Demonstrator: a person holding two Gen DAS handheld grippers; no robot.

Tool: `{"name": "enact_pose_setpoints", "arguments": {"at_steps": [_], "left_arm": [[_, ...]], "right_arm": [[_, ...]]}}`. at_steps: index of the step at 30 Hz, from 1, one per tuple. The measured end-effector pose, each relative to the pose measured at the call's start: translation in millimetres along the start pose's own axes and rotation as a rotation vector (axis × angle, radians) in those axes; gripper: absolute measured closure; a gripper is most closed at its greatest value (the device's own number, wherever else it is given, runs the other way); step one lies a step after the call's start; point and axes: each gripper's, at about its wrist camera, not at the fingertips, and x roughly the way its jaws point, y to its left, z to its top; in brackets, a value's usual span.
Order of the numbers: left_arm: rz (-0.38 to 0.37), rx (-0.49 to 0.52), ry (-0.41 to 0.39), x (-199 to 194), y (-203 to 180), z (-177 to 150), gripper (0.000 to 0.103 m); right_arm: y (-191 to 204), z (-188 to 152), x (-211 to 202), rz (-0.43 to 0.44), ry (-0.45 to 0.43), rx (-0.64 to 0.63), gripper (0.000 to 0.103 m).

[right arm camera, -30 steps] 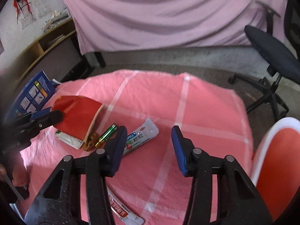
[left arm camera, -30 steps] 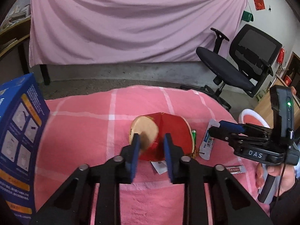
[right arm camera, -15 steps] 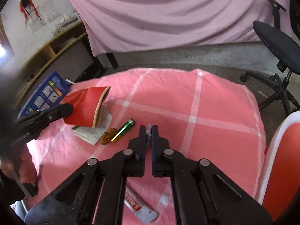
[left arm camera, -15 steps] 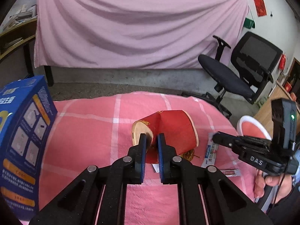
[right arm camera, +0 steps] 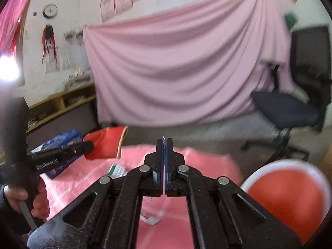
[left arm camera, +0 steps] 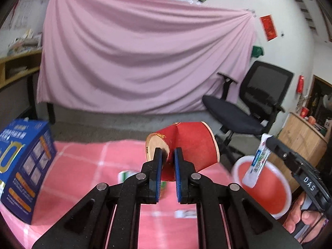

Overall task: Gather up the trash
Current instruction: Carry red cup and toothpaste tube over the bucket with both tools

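Note:
My left gripper (left arm camera: 167, 152) is shut on the crushed red paper cup (left arm camera: 193, 145) and holds it up above the pink checked cloth (left arm camera: 83, 172); the cup also shows in the right wrist view (right arm camera: 104, 144). My right gripper (right arm camera: 164, 143) is shut on the white toothpaste tube (left arm camera: 257, 161), which hangs from it over the red bin (left arm camera: 269, 191). In the right wrist view only a thin white edge of the tube shows between the fingers, and the bin (right arm camera: 290, 195) is at lower right.
A blue box (left arm camera: 22, 166) stands at the cloth's left edge. A green-and-white wrapper (right arm camera: 117, 169) and a small sachet (right arm camera: 149, 220) lie on the cloth. A black office chair (left arm camera: 249, 108) stands behind the table on the right, before a pink curtain (left arm camera: 134, 62).
Both grippers closed on their items and rose: the left lifted the red cup off the cloth, the right lifted the toothpaste tube and carried it over the red bin.

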Motion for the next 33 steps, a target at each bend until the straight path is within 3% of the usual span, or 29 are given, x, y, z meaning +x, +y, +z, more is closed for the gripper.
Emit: {"name": "enact_pose_setpoints", "arguments": {"at_steps": [5,9,13,22,33], "left_arm": [[-0.073,0.039,-0.093,-7,-52,7,0.094],[-0.132,0.088,-0.130,-4,-97,6,0.094],[-0.178,0.142,-0.116,9,-135,1,0.094],[-0.257,0.192,0.027,52,-200,-23,0.094],[-0.211,0.238,0.195,89,-221,-53,0.094]], "right_arm": [[-14,17,-52,-0.140,-0.172,-0.052,0.080],[-36,16,-76,-0.214,-0.219,-0.029,0.080],[-66,11,-95,-0.281,-0.229,0.019,0.080],[-124,-10,-119,-0.401,-0.150,0.113,0.080],[-167,-38,-107,-0.409,0.035,0.211,0.080]]}}
